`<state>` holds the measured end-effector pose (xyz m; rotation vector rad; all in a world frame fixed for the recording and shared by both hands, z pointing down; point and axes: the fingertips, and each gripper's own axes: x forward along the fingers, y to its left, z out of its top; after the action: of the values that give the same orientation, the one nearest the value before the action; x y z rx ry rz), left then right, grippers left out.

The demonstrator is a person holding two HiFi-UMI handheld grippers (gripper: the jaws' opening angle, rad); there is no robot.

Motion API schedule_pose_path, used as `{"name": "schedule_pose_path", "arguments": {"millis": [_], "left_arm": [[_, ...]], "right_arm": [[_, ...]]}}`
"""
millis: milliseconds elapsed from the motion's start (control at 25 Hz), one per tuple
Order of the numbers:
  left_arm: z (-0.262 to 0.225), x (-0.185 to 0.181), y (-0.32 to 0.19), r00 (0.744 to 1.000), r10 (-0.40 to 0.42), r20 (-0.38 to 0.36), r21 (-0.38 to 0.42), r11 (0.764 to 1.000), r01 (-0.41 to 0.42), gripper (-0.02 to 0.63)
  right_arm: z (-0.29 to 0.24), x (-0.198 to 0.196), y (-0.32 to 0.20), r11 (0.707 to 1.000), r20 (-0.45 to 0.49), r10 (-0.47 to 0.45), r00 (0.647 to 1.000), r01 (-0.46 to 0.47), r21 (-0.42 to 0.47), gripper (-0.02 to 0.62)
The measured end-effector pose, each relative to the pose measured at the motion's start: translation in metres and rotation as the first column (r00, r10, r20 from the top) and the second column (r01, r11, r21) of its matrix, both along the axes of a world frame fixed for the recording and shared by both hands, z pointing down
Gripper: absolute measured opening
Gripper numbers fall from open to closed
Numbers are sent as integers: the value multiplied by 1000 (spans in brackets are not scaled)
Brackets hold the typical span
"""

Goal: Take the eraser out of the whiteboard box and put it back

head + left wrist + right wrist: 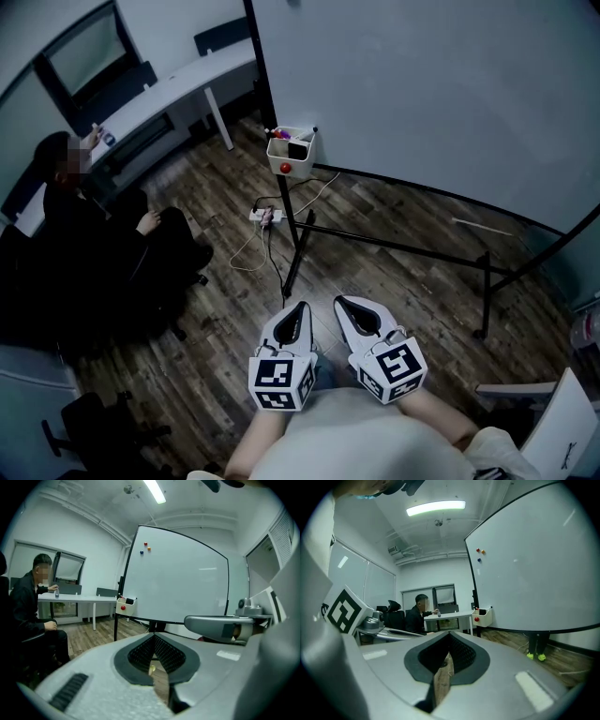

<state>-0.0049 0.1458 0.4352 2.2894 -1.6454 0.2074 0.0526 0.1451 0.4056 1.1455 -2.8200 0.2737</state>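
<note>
The left gripper (pixel 296 319) is clenched, its black pads meeting at the tips with nothing between them. The right gripper (pixel 354 314) is clenched and empty too. Both are held side by side, just apart, low in front of the person's body, pointing roughly level toward the whiteboard (pixel 422 84), with bare forearms showing behind them at the bottom of the head view. The eraser (pixel 298 148), a dark block, sits in the white whiteboard box (pixel 277 150), which hangs at the board's lower left corner and carries a red magnet (pixel 285 168) on its front. The box is well apart from both grippers. Below lies a dark wooden floor (pixel 375 234), with a power strip (pixel 265 217) near the stand's foot. A person in dark clothes (pixel 94 244) sits at a white table (pixel 178 89) on the left
</note>
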Motion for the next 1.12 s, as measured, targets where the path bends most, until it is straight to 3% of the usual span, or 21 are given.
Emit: {"name": "schedule_pose_path", "arguments": {"millis": [1120], "left_arm": [[-13,-76,-140,998,67,-14,6,998,-66,2]], "right_arm": [[-12,-78,-137,999,-15,54,998,-54,7,5]]}}
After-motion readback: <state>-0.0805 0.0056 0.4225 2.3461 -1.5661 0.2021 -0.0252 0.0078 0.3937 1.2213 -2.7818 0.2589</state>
